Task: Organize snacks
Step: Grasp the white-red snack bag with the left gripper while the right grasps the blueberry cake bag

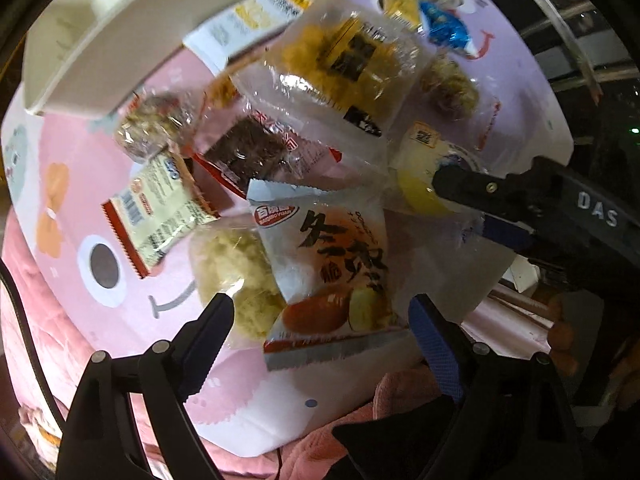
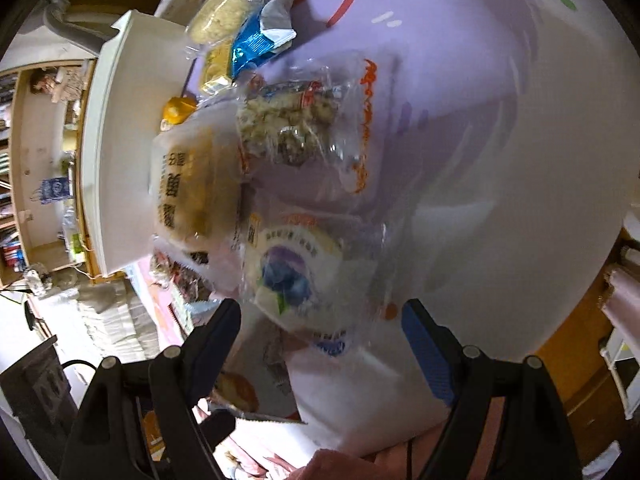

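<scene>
Several snack packets lie in a pile on a pink and lilac cartoon mat (image 1: 80,184). In the left wrist view my left gripper (image 1: 320,320) is open, its jaws either side of a white and orange packet with black characters (image 1: 332,268). A pale crumbly snack (image 1: 236,276) lies beside it. My right gripper (image 1: 460,204) shows at the right edge over a clear packet with a yellow round pastry (image 1: 420,188). In the right wrist view my right gripper (image 2: 320,320) is open around that pastry packet (image 2: 296,276). A blue wrapper (image 2: 256,46) lies further off.
A white box or tray (image 1: 120,32) stands at the far edge of the mat, also in the right wrist view (image 2: 128,140). A pink cloth (image 1: 400,392) lies under the mat's near edge. Shelves (image 2: 36,168) stand beyond the table.
</scene>
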Demonstrator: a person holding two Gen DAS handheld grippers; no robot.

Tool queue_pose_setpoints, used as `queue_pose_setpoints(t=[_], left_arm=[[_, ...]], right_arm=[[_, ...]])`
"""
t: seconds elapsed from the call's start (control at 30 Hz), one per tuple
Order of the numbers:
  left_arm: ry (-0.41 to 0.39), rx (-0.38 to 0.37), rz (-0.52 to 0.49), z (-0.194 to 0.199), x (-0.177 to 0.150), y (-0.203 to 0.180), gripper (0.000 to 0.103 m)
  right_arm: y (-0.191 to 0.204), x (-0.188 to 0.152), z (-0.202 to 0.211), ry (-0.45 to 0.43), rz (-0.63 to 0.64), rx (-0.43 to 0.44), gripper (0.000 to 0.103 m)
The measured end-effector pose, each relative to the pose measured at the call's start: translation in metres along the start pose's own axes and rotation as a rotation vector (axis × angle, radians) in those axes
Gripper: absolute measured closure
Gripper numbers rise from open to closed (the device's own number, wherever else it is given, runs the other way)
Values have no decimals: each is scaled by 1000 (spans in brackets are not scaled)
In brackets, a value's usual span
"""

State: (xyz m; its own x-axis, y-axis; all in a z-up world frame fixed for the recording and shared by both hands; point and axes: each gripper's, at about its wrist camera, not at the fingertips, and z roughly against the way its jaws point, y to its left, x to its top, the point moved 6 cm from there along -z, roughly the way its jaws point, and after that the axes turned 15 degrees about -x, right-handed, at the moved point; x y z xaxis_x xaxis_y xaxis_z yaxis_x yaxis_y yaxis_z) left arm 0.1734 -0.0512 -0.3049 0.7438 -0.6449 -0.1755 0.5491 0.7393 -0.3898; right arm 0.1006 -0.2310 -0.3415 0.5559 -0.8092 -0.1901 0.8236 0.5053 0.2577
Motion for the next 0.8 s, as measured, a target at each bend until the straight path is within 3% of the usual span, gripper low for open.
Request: queue_pose_setpoints(t=[0.37, 0.6, 0.8], left_arm=[[79, 26, 35, -28, 26, 2, 17], [82, 66, 49, -35, 37, 1, 33], [71, 101, 44, -26, 38, 7, 49]], right_arm=[[14, 17, -5, 59, 69, -132, 19], [28, 24, -9, 96, 126, -237, 19], [49, 25, -17, 91, 144, -265, 22]])
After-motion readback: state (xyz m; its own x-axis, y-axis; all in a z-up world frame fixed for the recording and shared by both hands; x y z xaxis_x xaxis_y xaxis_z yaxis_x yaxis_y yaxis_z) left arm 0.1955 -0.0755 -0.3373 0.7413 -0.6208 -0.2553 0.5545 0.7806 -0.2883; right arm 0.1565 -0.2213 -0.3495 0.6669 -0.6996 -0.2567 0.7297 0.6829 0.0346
